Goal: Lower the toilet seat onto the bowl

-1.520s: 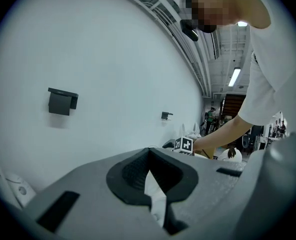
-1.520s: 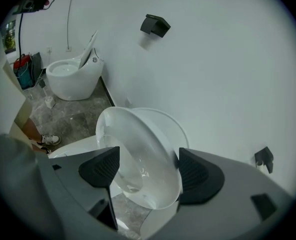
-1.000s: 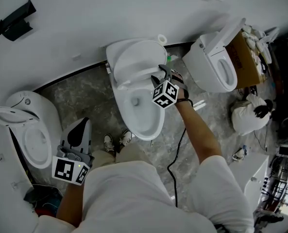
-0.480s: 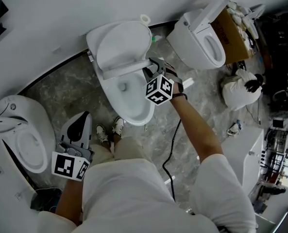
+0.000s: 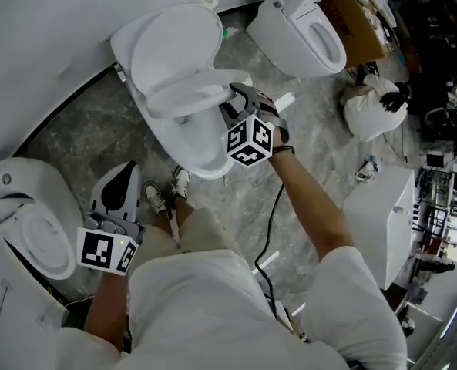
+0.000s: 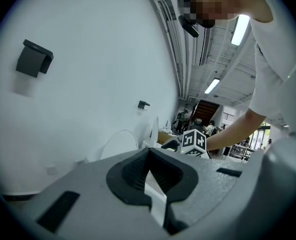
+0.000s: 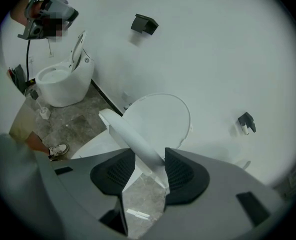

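Note:
The white toilet point(image 5: 197, 141) stands against the wall with its lid point(image 5: 174, 41) upright. Its seat point(image 5: 193, 91) is tilted partway down between lid and bowl. My right gripper point(image 5: 233, 100) holds the seat's front right edge. In the right gripper view the seat point(image 7: 133, 136) runs as a white bar between the black pads point(image 7: 180, 171) of that gripper point(image 7: 148, 166). Its jaws have just been closing, and they are now shut on the seat. My left gripper point(image 5: 126, 168) hangs low at the left, away from the toilet, shut with nothing in it point(image 6: 148, 156).
A second toilet point(image 5: 28, 222) stands at the left and a third point(image 5: 301, 25) at the right beside a cardboard box point(image 5: 359, 21). A white bag point(image 5: 371, 106) and a white cabinet point(image 5: 382, 214) are on the right. A black cable point(image 5: 270, 230) trails over the marble floor.
The seat has swung away from the lid and partway down, with my right gripper on its edge coming towards me. My left gripper has sunk a little.

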